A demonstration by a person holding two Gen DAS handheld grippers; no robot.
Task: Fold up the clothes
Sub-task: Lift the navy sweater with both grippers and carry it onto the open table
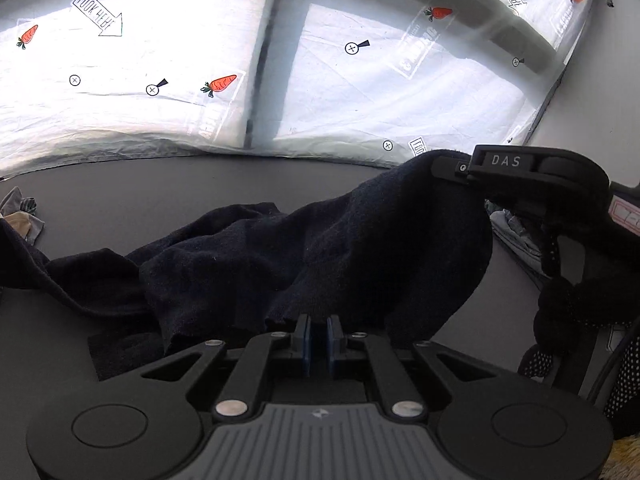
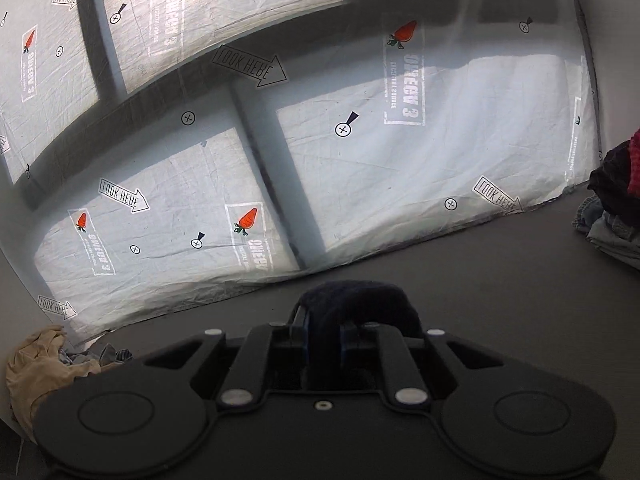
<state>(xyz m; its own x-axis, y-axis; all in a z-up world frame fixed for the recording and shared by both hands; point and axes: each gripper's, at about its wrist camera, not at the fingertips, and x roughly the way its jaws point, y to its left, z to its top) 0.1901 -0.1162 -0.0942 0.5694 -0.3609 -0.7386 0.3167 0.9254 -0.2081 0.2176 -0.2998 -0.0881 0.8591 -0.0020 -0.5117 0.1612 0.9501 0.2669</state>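
A dark navy garment (image 1: pixel 304 256) lies rumpled across the grey table (image 1: pixel 160 196), stretched between two hand-held grippers. In the left wrist view its bulk fills the centre of the frame, one edge trailing to 9 o'clock, another rising toward 2 o'clock where the right gripper (image 1: pixel 460 168), marked "DAS", pinches it. The left gripper (image 1: pixel 319 338), at 6 o'clock in its own view, has its blue-padded jaws drawn almost together; the fabric comes right down to them, though whether a fold is truly caught between the pads is hard to tell from this angle. In the right wrist view, the right gripper (image 2: pixel 323 338) is clamped on a thick bunch of the same navy cloth (image 2: pixel 356 300), which humps up over the fingertips at centre. A person's hand in a dotted black glove (image 1: pixel 576 308) grips the right tool's handle at 4 o'clock in the left view. Beyond the table, from 9 to 2 o'clock, hangs a white sheet (image 2: pixel 400 184) printed with carrots and "LOOK HERE" arrows, backlit by a window. A beige and grey heap of clothes (image 2: pixel 44 360) sits at 8 o'clock in the right view; another pile of clothes (image 2: pixel 616 216), denim with red and dark pieces, sits at 3 o'clock.
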